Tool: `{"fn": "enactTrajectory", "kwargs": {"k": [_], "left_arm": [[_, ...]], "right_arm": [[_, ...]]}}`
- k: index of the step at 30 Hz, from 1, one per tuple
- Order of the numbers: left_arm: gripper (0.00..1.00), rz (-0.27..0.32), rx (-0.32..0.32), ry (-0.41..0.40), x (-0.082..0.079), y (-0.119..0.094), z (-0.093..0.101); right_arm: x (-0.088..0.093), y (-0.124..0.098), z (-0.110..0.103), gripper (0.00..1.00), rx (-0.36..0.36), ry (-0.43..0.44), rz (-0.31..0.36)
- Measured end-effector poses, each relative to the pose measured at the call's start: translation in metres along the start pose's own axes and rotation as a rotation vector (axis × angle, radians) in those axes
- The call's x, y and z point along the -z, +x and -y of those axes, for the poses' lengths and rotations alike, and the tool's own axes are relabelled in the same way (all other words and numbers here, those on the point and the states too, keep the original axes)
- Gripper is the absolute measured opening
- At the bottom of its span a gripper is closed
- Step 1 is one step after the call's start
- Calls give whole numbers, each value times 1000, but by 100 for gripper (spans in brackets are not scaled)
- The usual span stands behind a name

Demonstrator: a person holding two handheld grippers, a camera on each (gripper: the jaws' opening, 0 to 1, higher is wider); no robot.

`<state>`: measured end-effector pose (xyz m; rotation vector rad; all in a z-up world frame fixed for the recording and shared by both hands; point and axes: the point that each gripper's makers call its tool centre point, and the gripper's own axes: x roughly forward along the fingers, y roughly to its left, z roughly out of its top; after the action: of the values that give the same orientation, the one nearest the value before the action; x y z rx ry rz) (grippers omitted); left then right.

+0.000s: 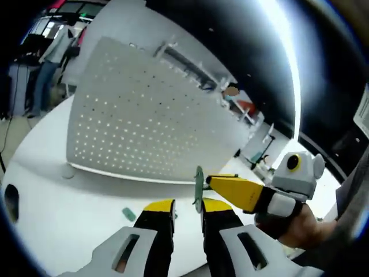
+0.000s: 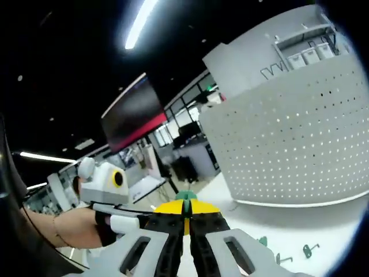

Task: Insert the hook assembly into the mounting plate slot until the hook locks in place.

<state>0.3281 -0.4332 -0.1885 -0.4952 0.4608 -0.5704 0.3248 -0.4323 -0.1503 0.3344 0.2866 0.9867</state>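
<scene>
Two grippers meet over a white table (image 1: 69, 213). In the left gripper view, the left gripper (image 1: 187, 210) rises from the bottom edge with its yellow-tipped jaws set apart, a clear gap between them and nothing in it. Just beyond its right-hand jaw tip, the right gripper (image 1: 209, 183) reaches in from the right side, held by a person's hand (image 1: 302, 228), and its yellow jaws are pressed together on a small green hook (image 1: 198, 187). That hook stands roughly upright in the view, close to the left gripper's tip, but I cannot tell whether they touch.

In the right gripper view, the right gripper (image 2: 185, 214) has its jaws closed against each other, with the green hook (image 2: 185, 197) pinched between the tips and poking out just past them. The left gripper (image 2: 124, 216) comes in from the left, gripped by a hand (image 2: 72, 228), its tip close beside the right gripper's.

Further out, a white pegboard panel (image 1: 132, 121) stands upright on the table, its face covered in rows of small holes; it shows again in the right gripper view (image 2: 294, 144), well apart from the held hook. Spare green hooks (image 2: 291, 252) lie on the table surface near the panel's foot, and one green piece (image 1: 128, 214) lies on the table beside the left gripper's left jaw. A person (image 1: 49, 63) stands in the background past the table.
</scene>
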Motion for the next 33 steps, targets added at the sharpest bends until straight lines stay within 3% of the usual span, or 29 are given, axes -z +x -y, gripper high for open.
{"fn": "enactTrajectory", "kwargs": {"k": [6, 20, 23, 26, 30, 33], "left_arm": [[6, -2, 41, -17, 2, -1, 7], [2, -18, 21, 63, 2, -1, 8], [1, -28, 20, 79, 2, -1, 7], [1, -31, 23, 70, 4, -1, 5], [1, -33, 7, 86, 5, -1, 4], [1, -36, -18, 142, 4, -1, 4]], "right_arm": [[0, 0, -3, 0, -2, -21, 0], [0, -1, -4, 0, 2, -56, -17], [2, -1, -4, 1, -2, -32, -21], [5, -1, -3, 3, -20, 87, -36], [6, 0, -4, 3, -15, 65, -52], [8, 0, -2, 4, -2, 48, -64]]}}
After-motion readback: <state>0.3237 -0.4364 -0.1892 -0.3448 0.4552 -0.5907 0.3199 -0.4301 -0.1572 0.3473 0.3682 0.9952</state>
